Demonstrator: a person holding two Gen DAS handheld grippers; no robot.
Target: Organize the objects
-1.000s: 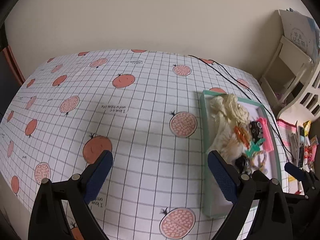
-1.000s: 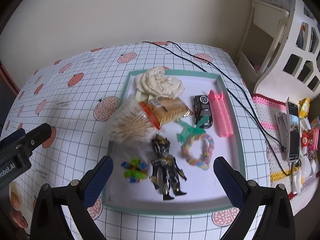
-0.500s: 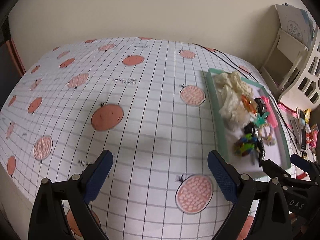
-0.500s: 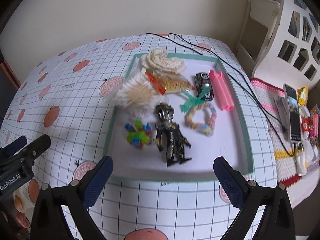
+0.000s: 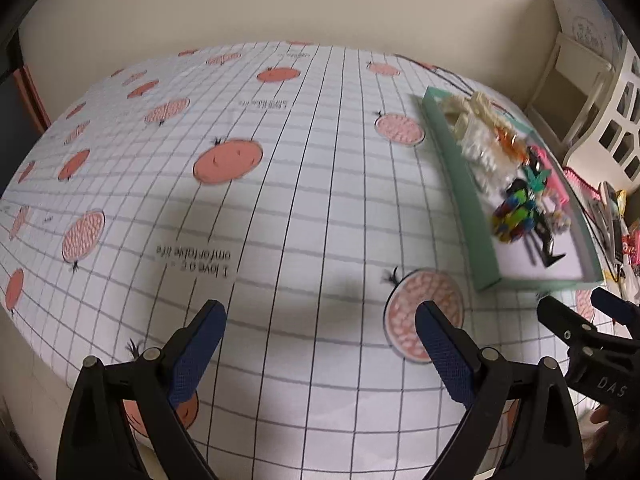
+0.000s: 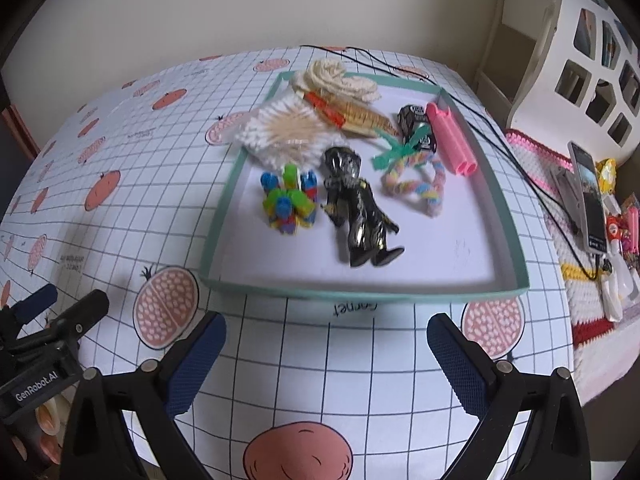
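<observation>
Spread over the table was a gridded cloth [image 6: 352, 352] printed with orange fruit, and on it, toward the right, a shallow teal-rimmed tray [image 6: 362, 291] was set. All the small things were gathered in the tray: a black figure [image 6: 360, 216], a cluster of coloured pegs [image 6: 289, 203], a pastel twisted ring [image 6: 416, 186], a pink roller [image 6: 451, 138], a bundle of cotton swabs [image 6: 280, 130] and a cream crocheted piece [image 6: 338, 78]. No step was judged to be in hand. The right gripper [image 6: 326, 354] was held short of the tray's near rim, jaws apart and empty; the left gripper [image 5: 320, 346] was held over bare cloth, likewise spread with nothing between. An advance over the rim was judged necessary next. Crowding among the items and the black cable [image 6: 516, 160] beside the tray were seen as hindrances.
</observation>
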